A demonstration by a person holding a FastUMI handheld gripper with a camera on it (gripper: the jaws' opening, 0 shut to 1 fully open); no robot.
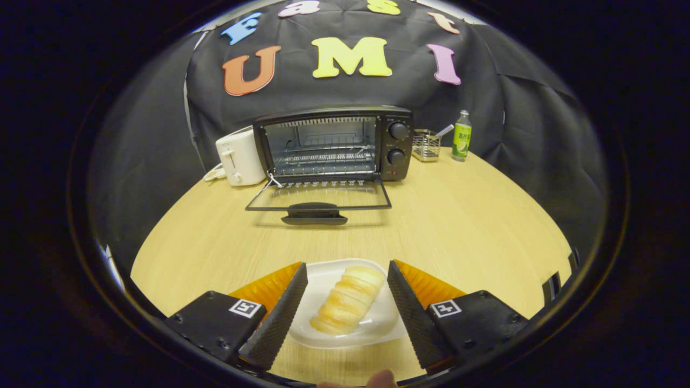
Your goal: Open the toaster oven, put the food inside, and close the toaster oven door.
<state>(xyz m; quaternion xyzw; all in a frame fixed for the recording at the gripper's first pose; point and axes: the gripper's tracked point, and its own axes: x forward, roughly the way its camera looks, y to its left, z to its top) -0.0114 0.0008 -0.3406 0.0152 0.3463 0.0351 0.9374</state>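
A black toaster oven [334, 143] stands at the back of the round wooden table [463, 221], its glass door [318, 196] folded down flat and the wire rack inside bare. A white plate [372, 323] with a ridged, pale golden bread roll [347, 299] lies on the table between my two fingers. My gripper [345, 269] is open, a finger on each side of the plate's rim; the frame leaves it unclear whether they touch it. The oven lies well beyond the fingertips.
A white pop-up toaster [240, 156] sits left of the oven. To the oven's right are a small wire basket [427, 145] holding a utensil and a green bottle [462, 136]. A fingertip [380, 380] shows behind the gripper.
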